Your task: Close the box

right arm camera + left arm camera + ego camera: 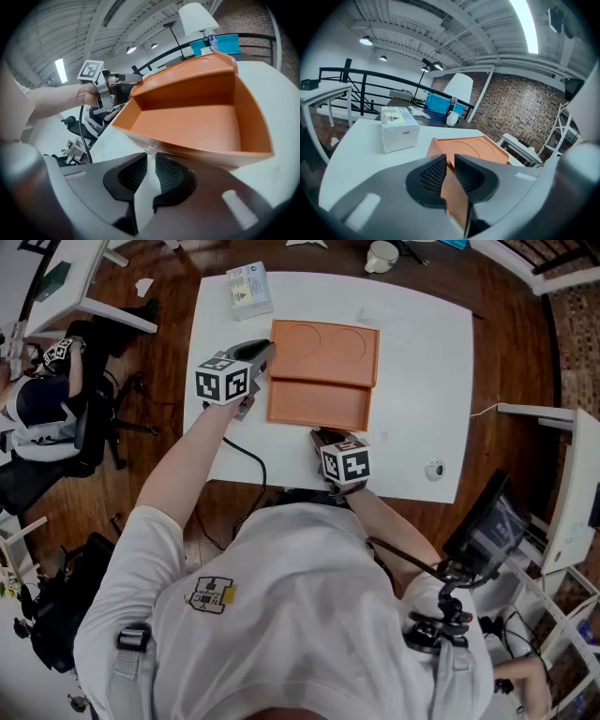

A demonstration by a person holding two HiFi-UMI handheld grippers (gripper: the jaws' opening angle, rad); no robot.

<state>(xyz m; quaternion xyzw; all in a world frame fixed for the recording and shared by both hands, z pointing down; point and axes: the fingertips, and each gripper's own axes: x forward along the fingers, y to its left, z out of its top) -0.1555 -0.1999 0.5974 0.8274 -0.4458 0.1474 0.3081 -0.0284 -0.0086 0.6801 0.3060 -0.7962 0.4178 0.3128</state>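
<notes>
Table (pixel 422 343): white, on a wood floor, seen in the head view over a person's shoulders.
Box (pixel 319 404): orange and open at mid-table, with its lid (pixel 323 348) laid back on the far side.
Left gripper (pixel 265 354): at the lid's left edge.
Right gripper (pixel 319 434): at the box's near wall, about midway along it.
Tissue pack (pixel 248 289): at the table's far left corner, well apart from the box.
Round thing (pixel 434 469): small, near the table's right front corner; too small to tell what it is.
Mug (pixel 382 256): white, on a dark table beyond.
Left claw, left gripper view: pads (pixel 433 174) pressed on an orange panel edge that stands between them. The lid, marked with two circles, stretches ahead, the tissue pack is to its left and a brick wall (pixel 520 108) stands behind.
Right claw, right gripper view: pads (pixel 133 176) nearly together with a thin pale strip between them; whether that strip is table or something pinched cannot be told. The tips meet the outside of the near wall, where a small glint shows.
Far corner, right gripper view: a hand (pixel 84 96) holds the left gripper at the box's far left corner.
</notes>
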